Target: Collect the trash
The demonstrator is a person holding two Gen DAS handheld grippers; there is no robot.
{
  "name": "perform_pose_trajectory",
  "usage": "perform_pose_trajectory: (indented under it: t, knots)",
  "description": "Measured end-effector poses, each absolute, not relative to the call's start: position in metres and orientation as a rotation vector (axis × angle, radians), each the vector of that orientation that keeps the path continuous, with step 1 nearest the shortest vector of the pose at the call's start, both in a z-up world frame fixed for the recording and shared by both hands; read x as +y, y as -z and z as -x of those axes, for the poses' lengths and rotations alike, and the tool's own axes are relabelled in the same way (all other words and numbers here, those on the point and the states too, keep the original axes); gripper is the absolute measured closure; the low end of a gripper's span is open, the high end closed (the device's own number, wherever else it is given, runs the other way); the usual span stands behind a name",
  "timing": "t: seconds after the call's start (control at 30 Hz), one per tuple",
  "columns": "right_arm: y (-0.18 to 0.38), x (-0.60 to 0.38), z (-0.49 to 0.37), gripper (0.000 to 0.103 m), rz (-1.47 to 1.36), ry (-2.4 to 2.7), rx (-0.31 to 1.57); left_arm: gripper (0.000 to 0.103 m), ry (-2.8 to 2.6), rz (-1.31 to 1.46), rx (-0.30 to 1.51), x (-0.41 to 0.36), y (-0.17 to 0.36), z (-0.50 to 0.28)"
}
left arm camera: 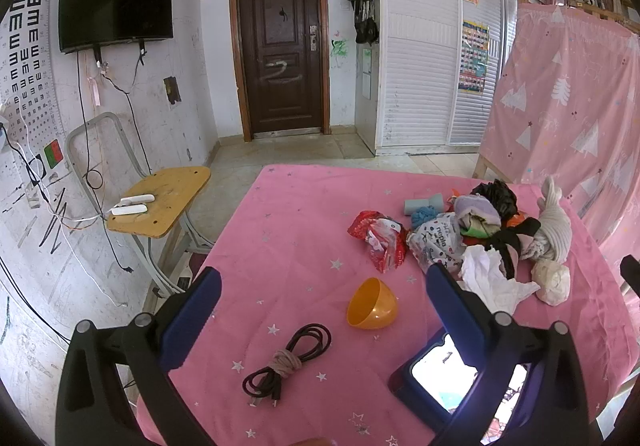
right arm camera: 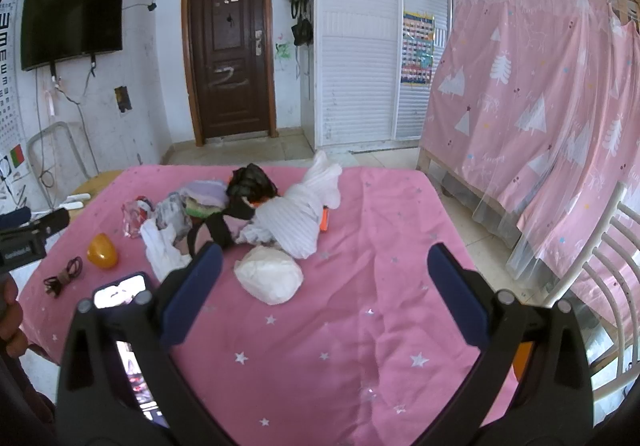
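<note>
While both claws hang over the near edge of the pink-covered surface [right arm camera: 360, 326], you have collected nothing yet, as far as these views show. Your left claw [left arm camera: 322, 322] stands spread wide with nothing between its pads, and your right claw [right arm camera: 324, 296] is just as wide and just as empty.

Nearest your left claw lie a coiled black cable [left arm camera: 286, 360] and a phone [left arm camera: 440, 378] with a lit screen; I judge neither to be trash, so leave them. Just beyond sits an orange plastic half-shell [left arm camera: 372, 308], lying on its side, which may or may not count.

Closest to your right claw is a white paper wad [right arm camera: 269, 279], alone on the cloth and easy to reach; it looks like the natural first pick. Beside it, toward the left claw, lies a crumpled white tissue [left arm camera: 494, 278].

Farther back the heap begins: a red wrapper [left arm camera: 378, 240], a printed plastic bag [left arm camera: 434, 242], then clothes and a black bag [left arm camera: 494, 196] piled and touching one another, with a striped white bundle [right arm camera: 298, 220] leaning on the pile.

No bin or trash bag for collecting shows in either view, so where the trash goes cannot be told. The whole job is still ahead of you.
</note>
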State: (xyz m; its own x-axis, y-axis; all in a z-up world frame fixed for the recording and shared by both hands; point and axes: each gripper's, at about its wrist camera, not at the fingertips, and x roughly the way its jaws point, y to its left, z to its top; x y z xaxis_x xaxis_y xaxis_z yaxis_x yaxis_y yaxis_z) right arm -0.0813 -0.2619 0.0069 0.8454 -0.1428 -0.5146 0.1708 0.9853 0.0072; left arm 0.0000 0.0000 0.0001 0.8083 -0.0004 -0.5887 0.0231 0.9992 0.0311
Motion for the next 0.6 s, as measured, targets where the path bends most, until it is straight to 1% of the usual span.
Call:
perform_pose_trajectory:
  t: [0.6]
  knots:
    - [-0.0066, -0.2616, 0.0814, 0.004, -0.055, 0.167, 0.541, 0.008, 0.010, -0.036, 0.628, -0.0007, -0.0005, 0.0000]
